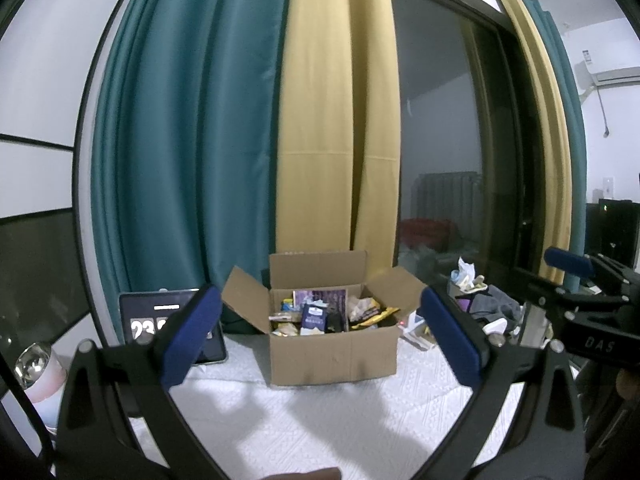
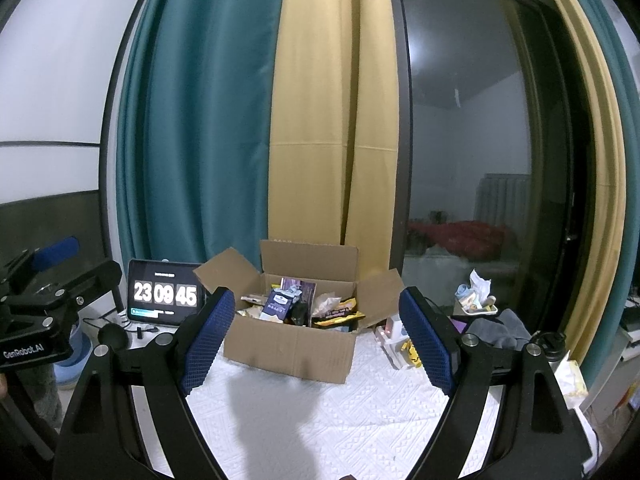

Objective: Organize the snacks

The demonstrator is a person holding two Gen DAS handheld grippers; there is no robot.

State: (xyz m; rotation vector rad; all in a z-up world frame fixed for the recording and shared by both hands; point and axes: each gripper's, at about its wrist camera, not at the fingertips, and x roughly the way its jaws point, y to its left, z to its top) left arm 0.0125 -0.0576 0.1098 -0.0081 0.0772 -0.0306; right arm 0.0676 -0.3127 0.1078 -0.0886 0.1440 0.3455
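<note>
An open cardboard box [image 1: 334, 354] stands on the white textured surface [image 1: 304, 420], all four flaps folded outward, in front of teal and yellow curtains. Snacks fill it loosely: a dark blue carton [image 1: 314, 317] stands upright near the middle, a purple packet [image 1: 320, 298] leans behind it, and a yellow-and-black bag [image 1: 374, 316] lies toward the right side.

Your left hand-held gripper [image 1: 320, 340] is spread wide and holds nothing. Your right hand-held gripper [image 2: 316, 340] is likewise spread wide and empty. Each is raised above the surface and aimed at the box, which sits ahead, framed between the blue pads and well apart from them.

The snacks lying in the box would suit either a tidy-up that has ended or a box waiting to be sorted; one moment cannot settle which. If you reach in, come down from above between the flaps, take one packet at a time, and grip the stiff carton by its flat faces. Soft bags may crumple or slip.

A tablet clock [image 2: 166, 294] stands to the box's left; small clutter lies to its right.
</note>
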